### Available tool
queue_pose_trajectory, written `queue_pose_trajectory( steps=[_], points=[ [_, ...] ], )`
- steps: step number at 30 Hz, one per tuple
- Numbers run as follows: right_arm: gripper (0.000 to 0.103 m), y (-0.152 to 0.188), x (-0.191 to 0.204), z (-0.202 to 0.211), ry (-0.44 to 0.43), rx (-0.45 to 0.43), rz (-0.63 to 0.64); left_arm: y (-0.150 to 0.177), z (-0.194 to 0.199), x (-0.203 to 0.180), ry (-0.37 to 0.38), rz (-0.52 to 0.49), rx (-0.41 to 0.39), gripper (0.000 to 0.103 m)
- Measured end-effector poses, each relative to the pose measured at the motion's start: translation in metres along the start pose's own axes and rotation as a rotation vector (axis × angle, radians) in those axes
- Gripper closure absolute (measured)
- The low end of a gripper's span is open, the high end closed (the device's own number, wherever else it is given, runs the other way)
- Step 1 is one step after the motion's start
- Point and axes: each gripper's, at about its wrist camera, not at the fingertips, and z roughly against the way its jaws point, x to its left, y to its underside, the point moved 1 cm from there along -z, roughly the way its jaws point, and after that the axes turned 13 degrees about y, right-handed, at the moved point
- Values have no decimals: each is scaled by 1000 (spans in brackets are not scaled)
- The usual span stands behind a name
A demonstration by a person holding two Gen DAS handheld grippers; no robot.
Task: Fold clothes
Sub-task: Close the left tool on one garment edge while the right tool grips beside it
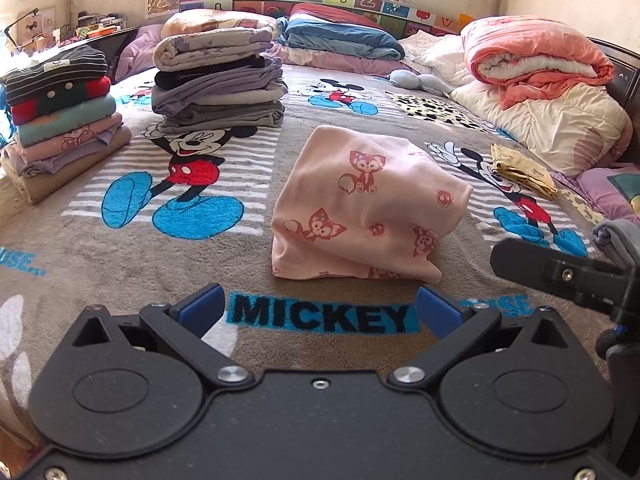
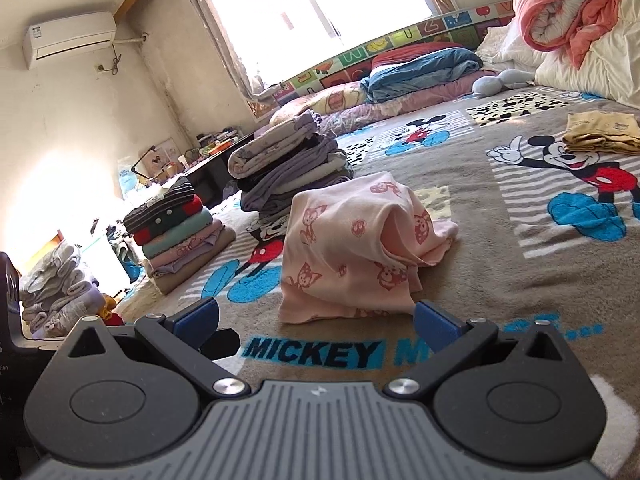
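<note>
Both grippers I held wide open, empty — left gripper (image 1: pixel 320 304), right gripper (image 2: pixel 316 316). Pink garment (image 1: pixel 364 208) sat loosely folded on Mickey blanket (image 1: pixel 120 248), just ahead — two folded stacks (image 1: pixel 220 80) beyond, left.

The left gripper (image 1: pixel 318 308) hung low over the near edge of the bed blanket (image 1: pixel 132 248), its blue fingers (image 1: pixel 202 309) spread wide and holding nothing. Just beyond them a pink fox-print garment (image 1: pixel 368 204) lay loosely folded and humped near the blanket's middle. Two stacks of folded clothes stood toward the far left: a striped-topped one (image 1: pixel 60 120) at the left edge and a taller purple-grey one (image 1: pixel 218 76) beside it. The right gripper (image 1: pixel 560 272) showed at the right edge.
</note>
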Motion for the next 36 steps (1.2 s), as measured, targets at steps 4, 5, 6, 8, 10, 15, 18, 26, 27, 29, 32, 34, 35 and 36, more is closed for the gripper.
queue_pose_trajectory(
  steps=[4, 5, 6, 8, 10, 15, 18, 26, 27, 29, 32, 34, 35, 36],
  points=[
    [0, -23, -3, -19, -37, 2, -16, -15, -11, 8, 41, -3, -1, 0],
    [0, -29, -5, -23, -43, -5, -21, -19, -15, 10, 50, -4, -2, 0],
    [0, -35, -7, -28, -54, -10, -25, -23, -19, 13, 51, -6, -7, 0],
    [0, -45, -13, -38, -77, -20, -37, -32, -28, 18, 57, -7, -9, 0],
    [0, -53, -20, -51, -87, -18, -60, -42, -38, 22, 83, 1, 7, 0],
    [0, -70, -48, -87, -99, -14, -173, -65, -57, 29, 122, 8, 20, 0],
    [1, -76, -69, -113, -117, -3, -260, -81, -67, 29, 130, -30, 16, 0],
    [17, -59, -121, -166, -131, 59, -414, -142, -111, 39, 229, -57, 91, 6],
    [18, -57, -125, -169, -132, 66, -416, -149, -119, 41, 241, -57, 107, 11],
    [23, -54, -132, -176, -140, 70, -422, -160, -135, 47, 269, -40, 145, 24],
    [29, -52, -142, -185, -148, 78, -433, -173, -161, 55, 306, -15, 203, 32],
    [31, -50, -145, -189, -163, 85, -440, -178, -179, 61, 325, 1, 243, 33],
    [31, -50, -145, -190, -174, 90, -436, -181, -188, 64, 333, 10, 267, 33],
    [31, -49, -144, -191, -184, 95, -432, -183, -198, 67, 341, 20, 291, 33]
  ],
)
